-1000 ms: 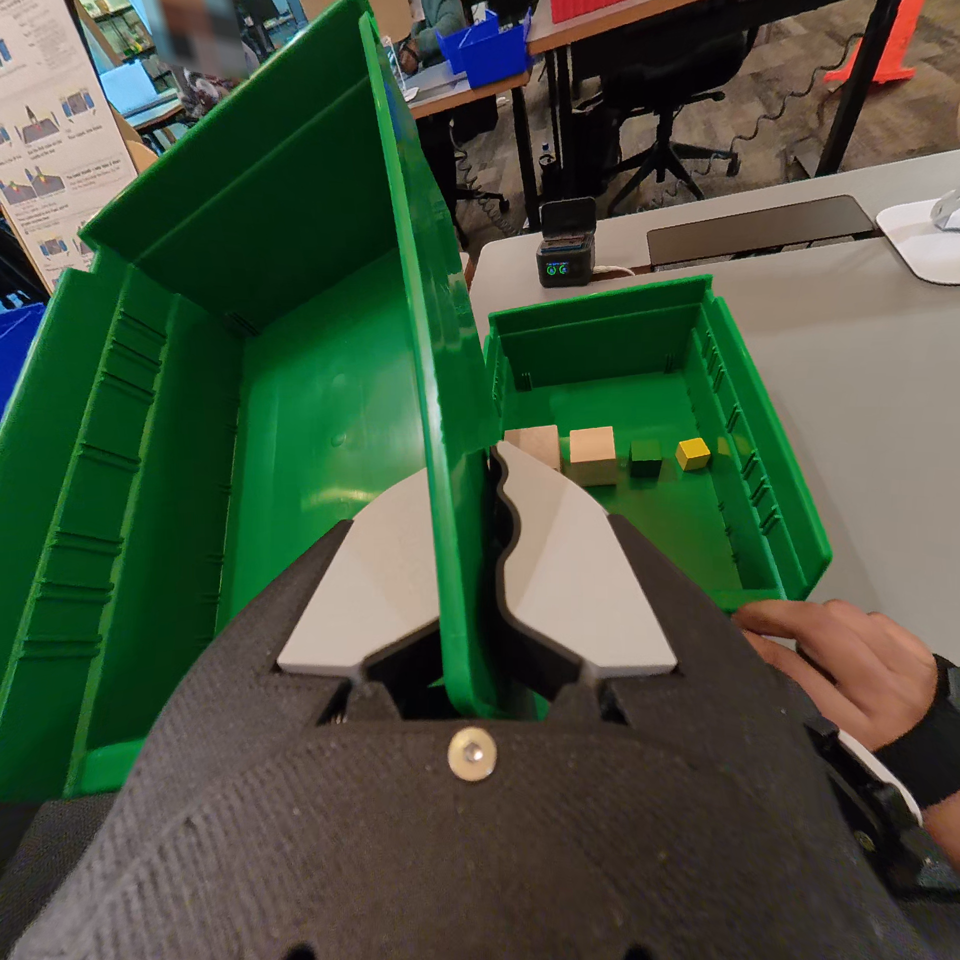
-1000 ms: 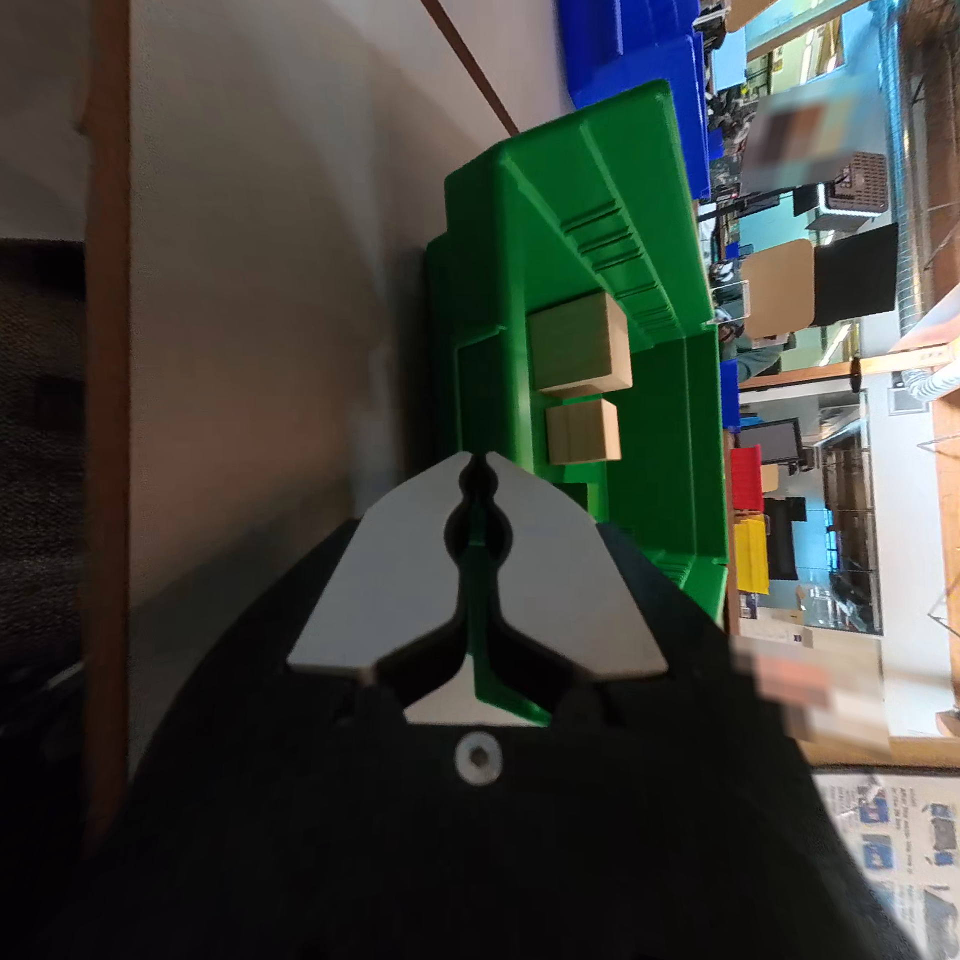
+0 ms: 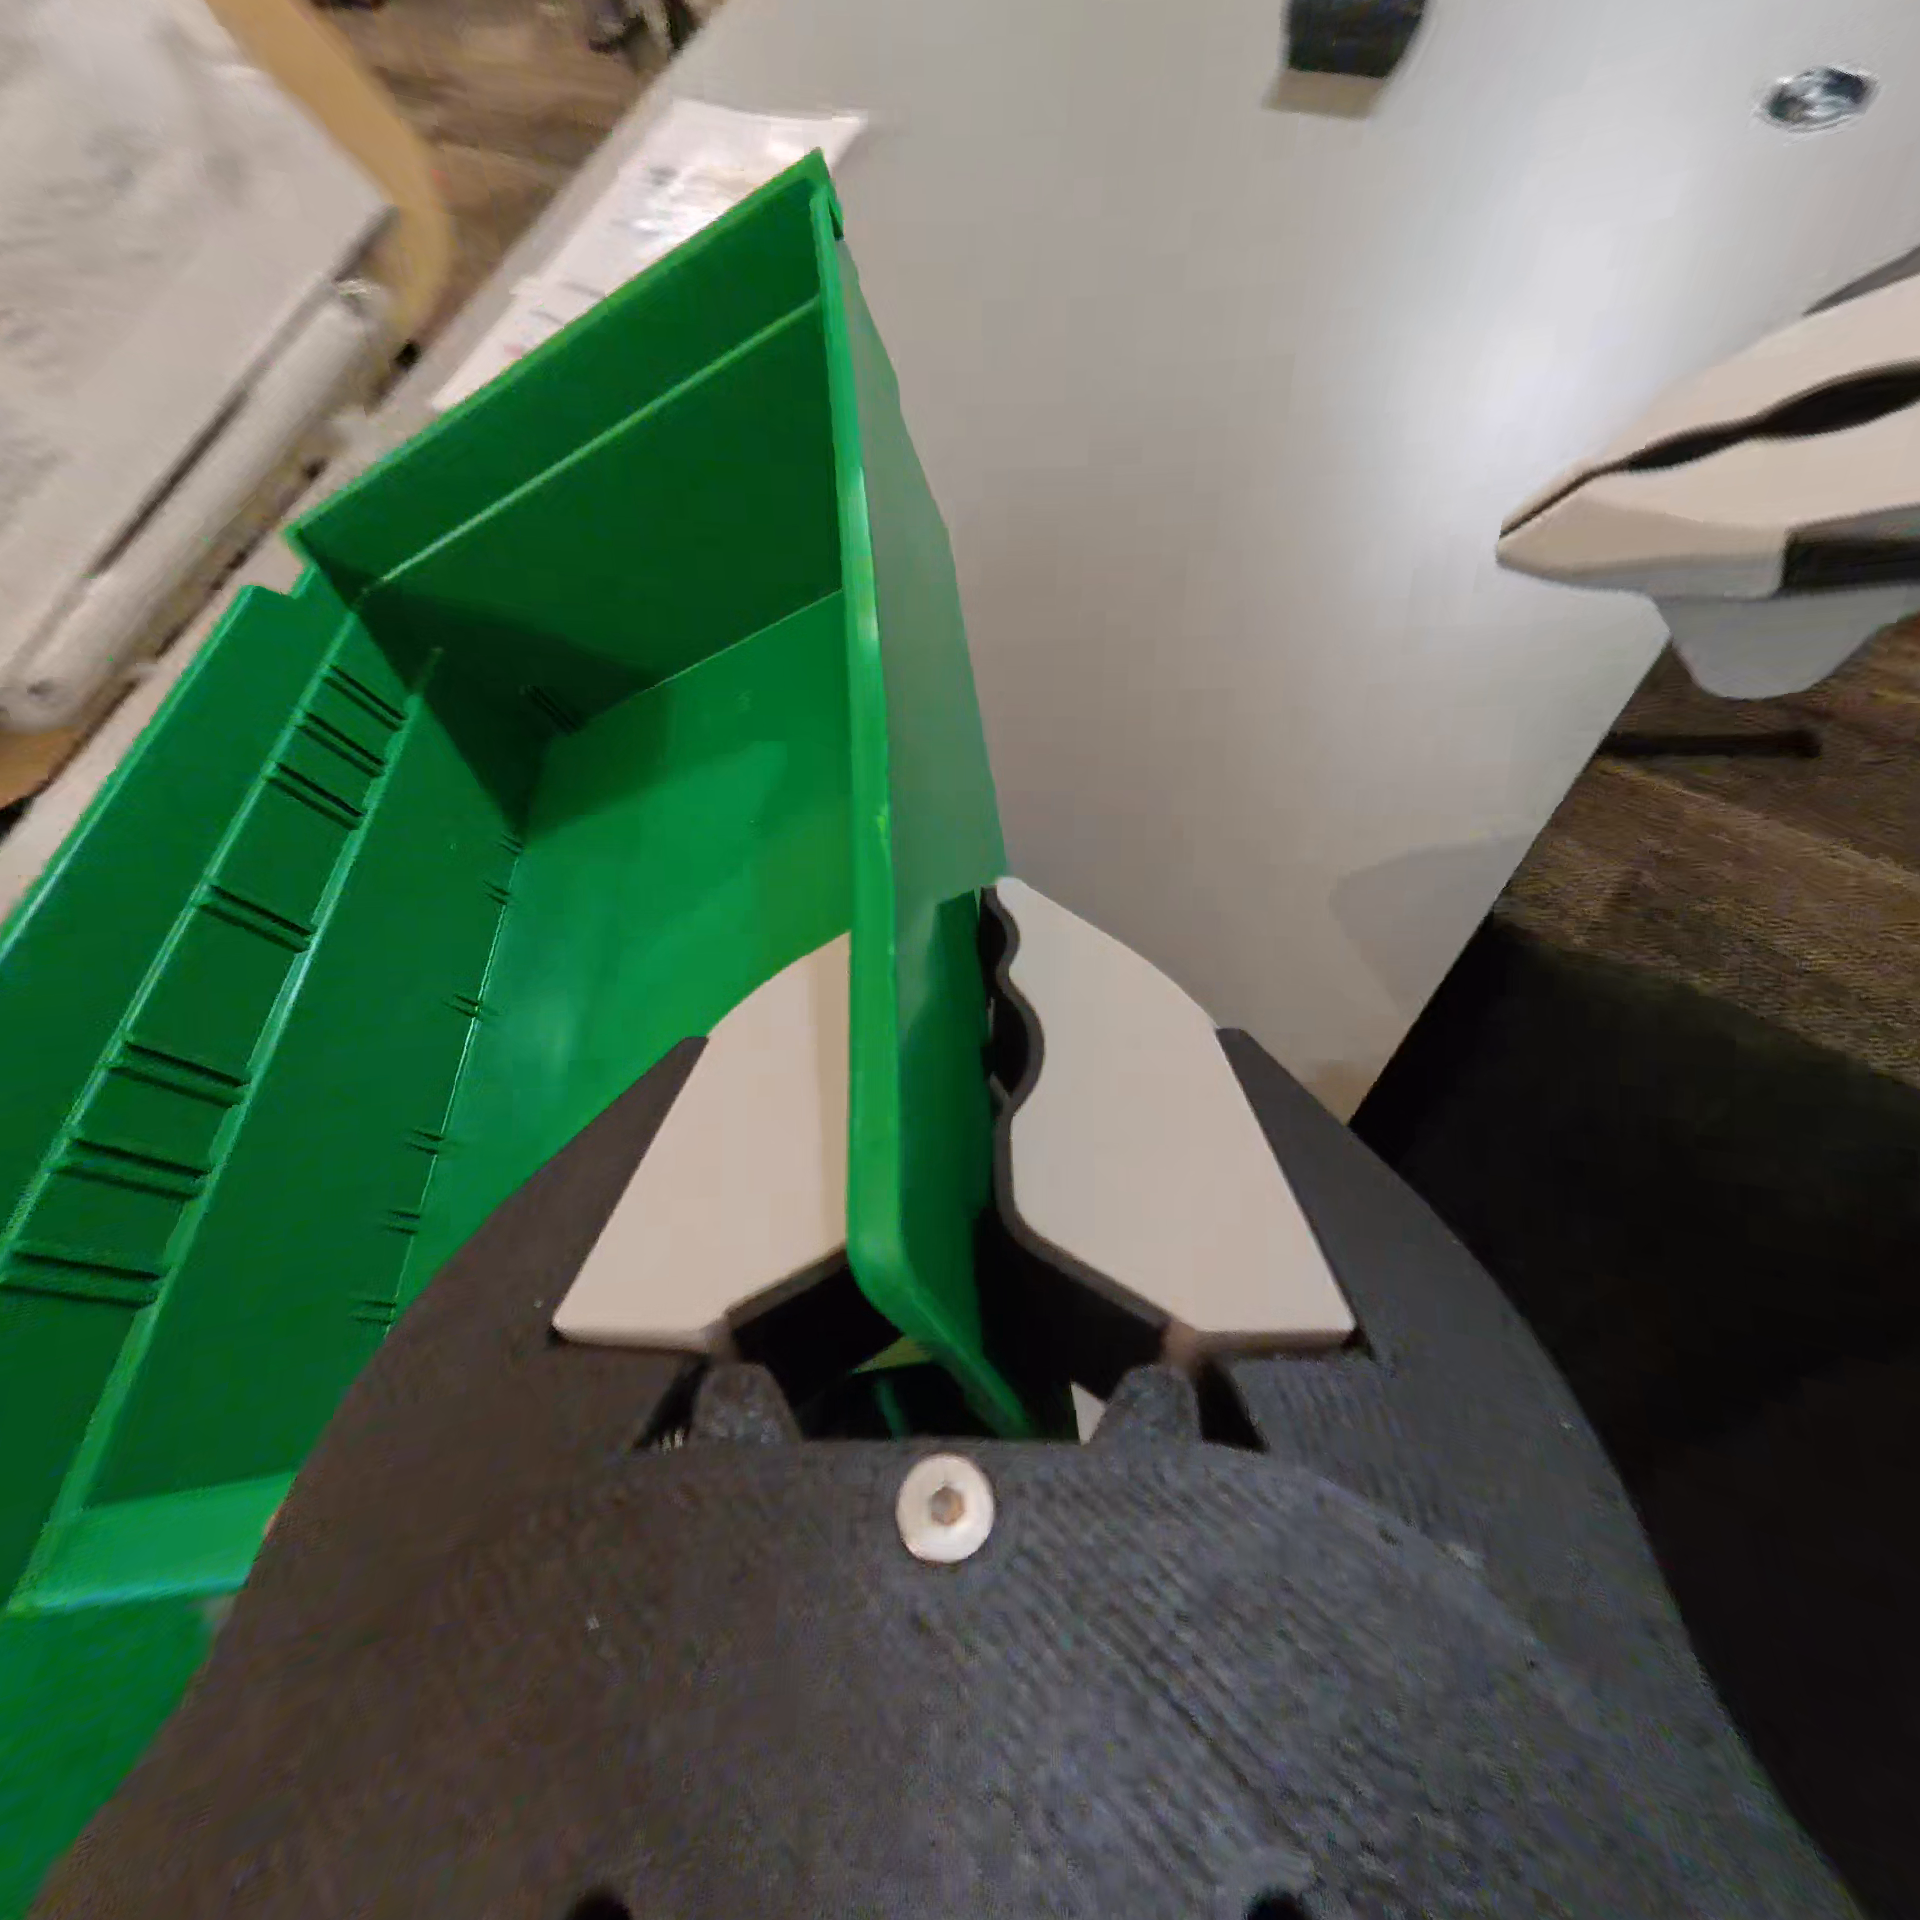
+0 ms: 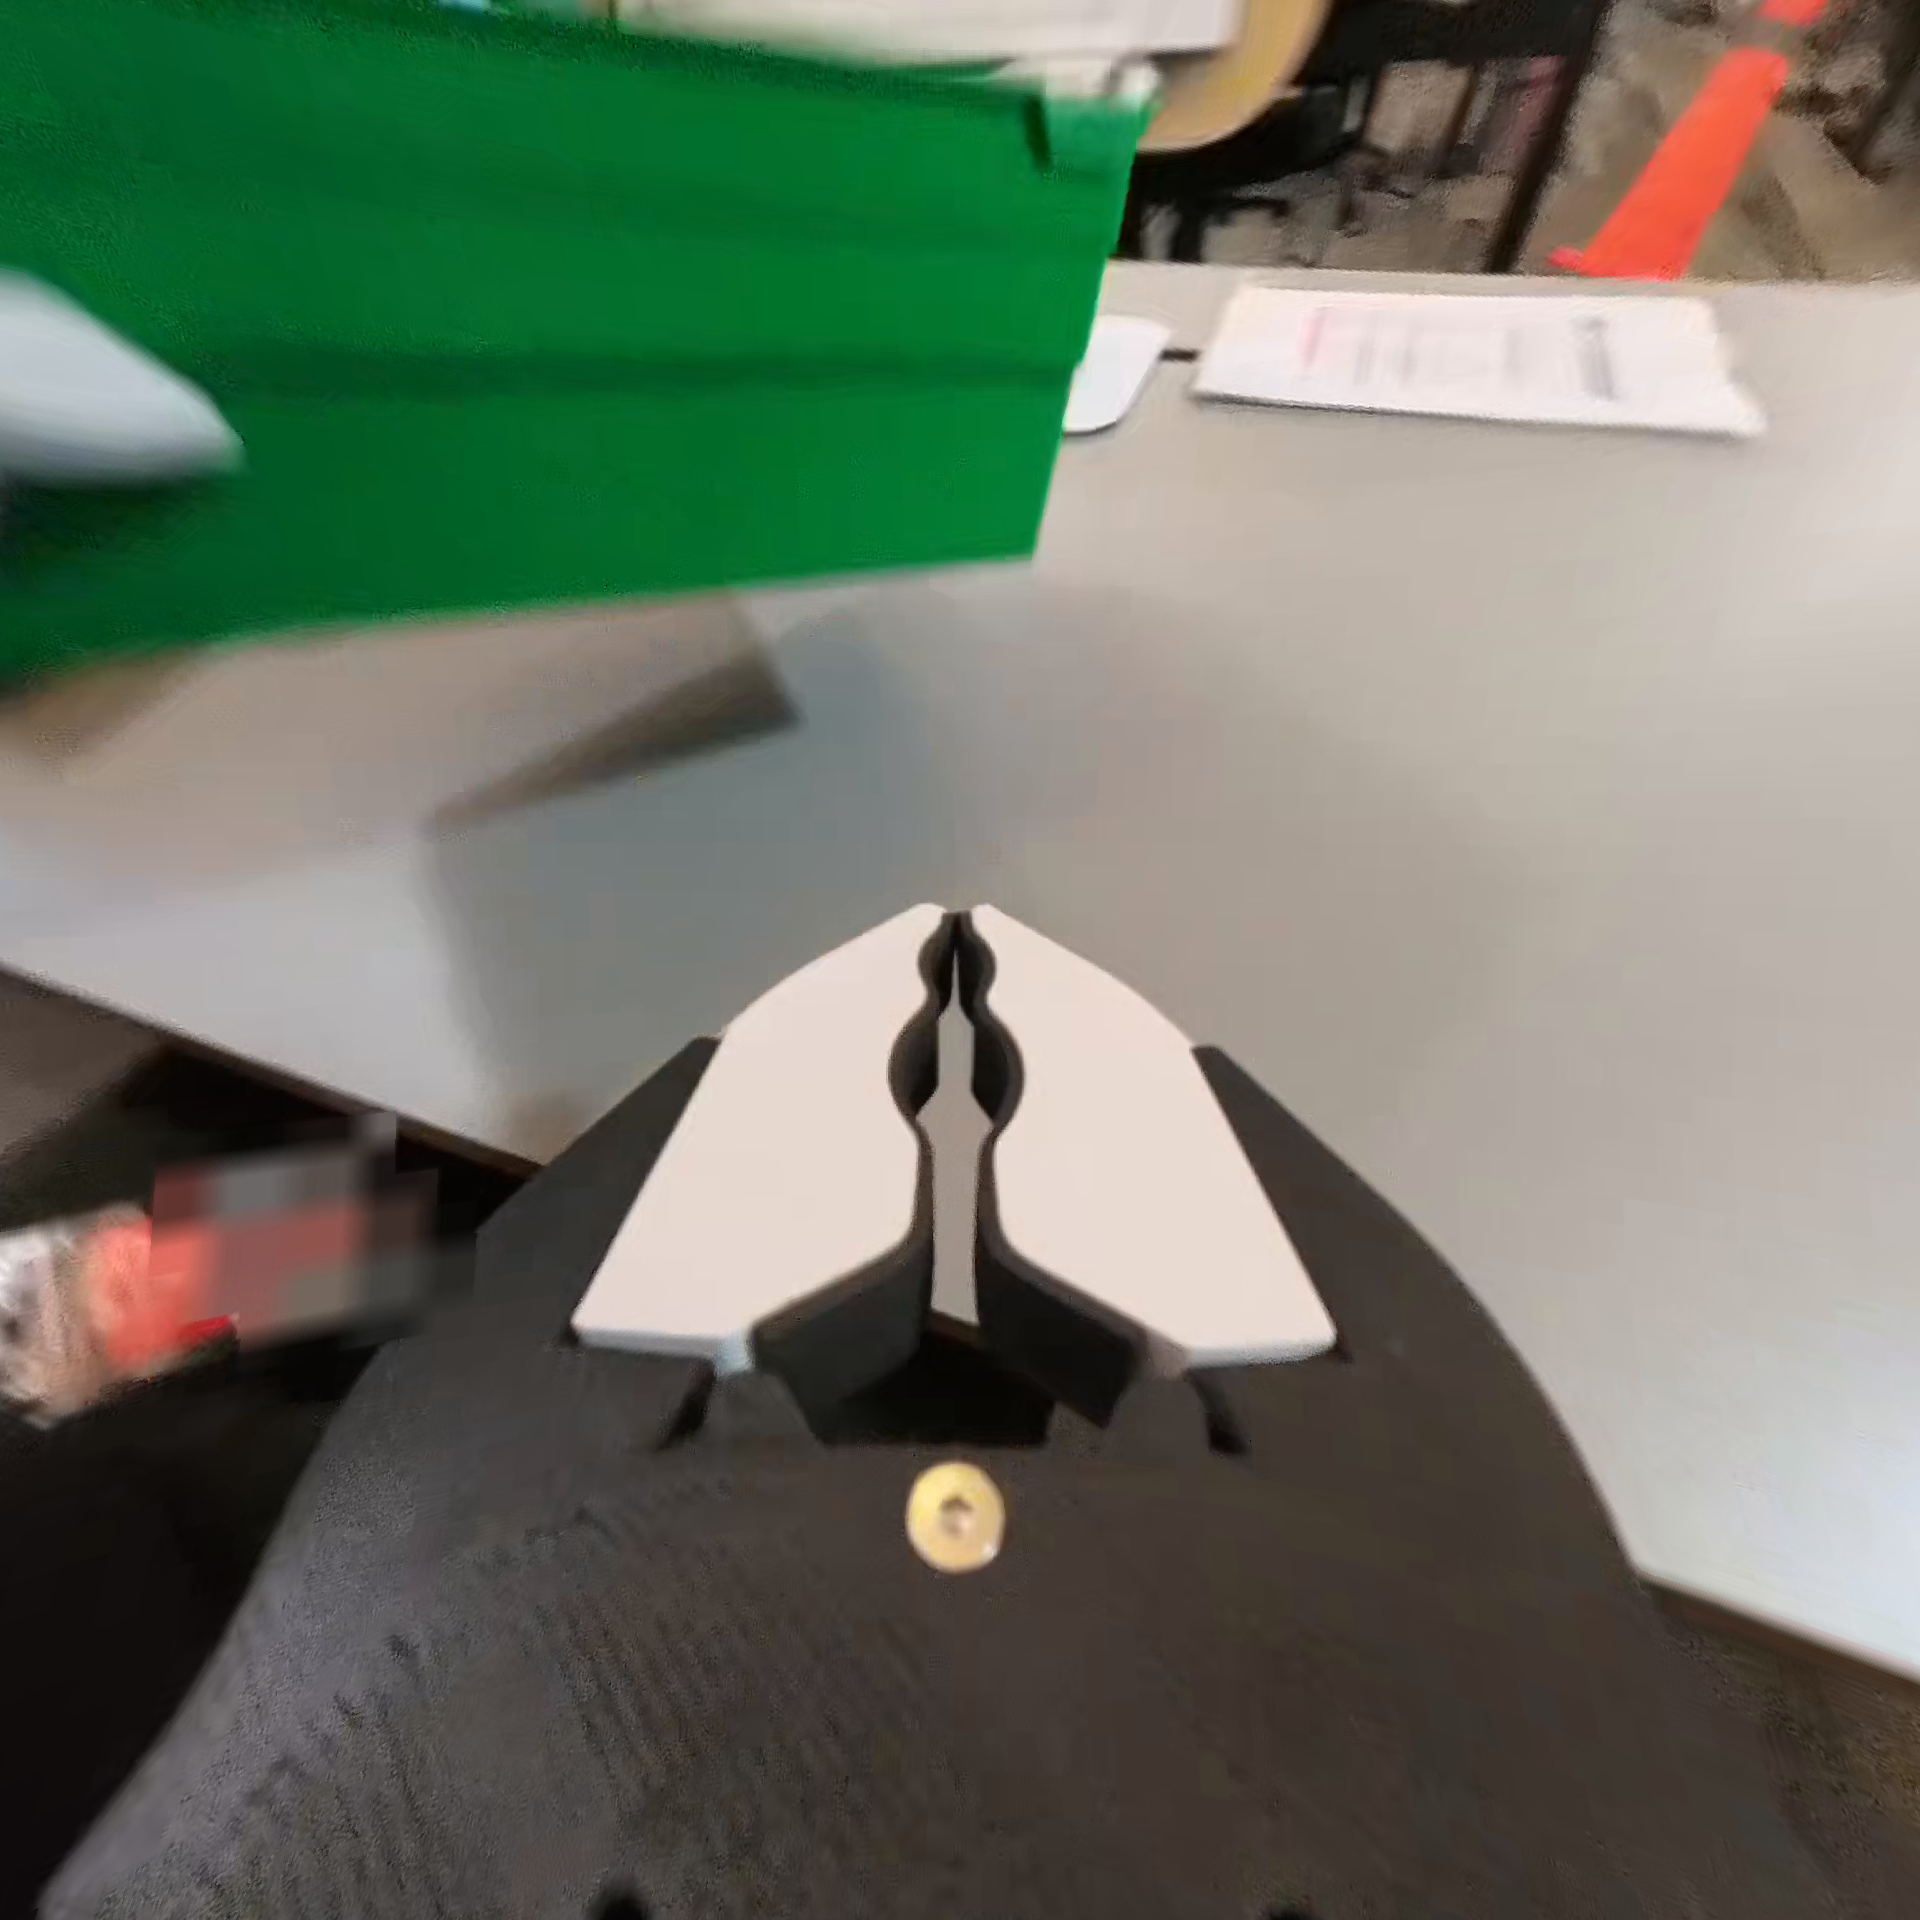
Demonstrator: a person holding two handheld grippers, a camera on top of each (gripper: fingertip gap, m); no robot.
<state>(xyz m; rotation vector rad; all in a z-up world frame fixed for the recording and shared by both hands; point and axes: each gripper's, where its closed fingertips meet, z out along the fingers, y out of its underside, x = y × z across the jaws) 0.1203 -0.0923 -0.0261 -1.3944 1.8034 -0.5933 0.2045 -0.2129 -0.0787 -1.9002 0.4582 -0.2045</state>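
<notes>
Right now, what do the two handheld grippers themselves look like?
The left gripper and right gripper match: pale grey, wedge-shaped fingers with wavy black inner edges, on a rough-textured black body. One hex-socket screw sits centrally below the fingers, silvery on the left, brassy on the right. No cables show.

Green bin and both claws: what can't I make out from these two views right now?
- Green bin: near end hidden behind the left claw in the left wrist view; its underside unseen.
- Right wrist view: the bin is motion-blurred and cut off by the top and left edges.
- Right claw: shut, empty.
- Paper sheet: print blurred.
</notes>
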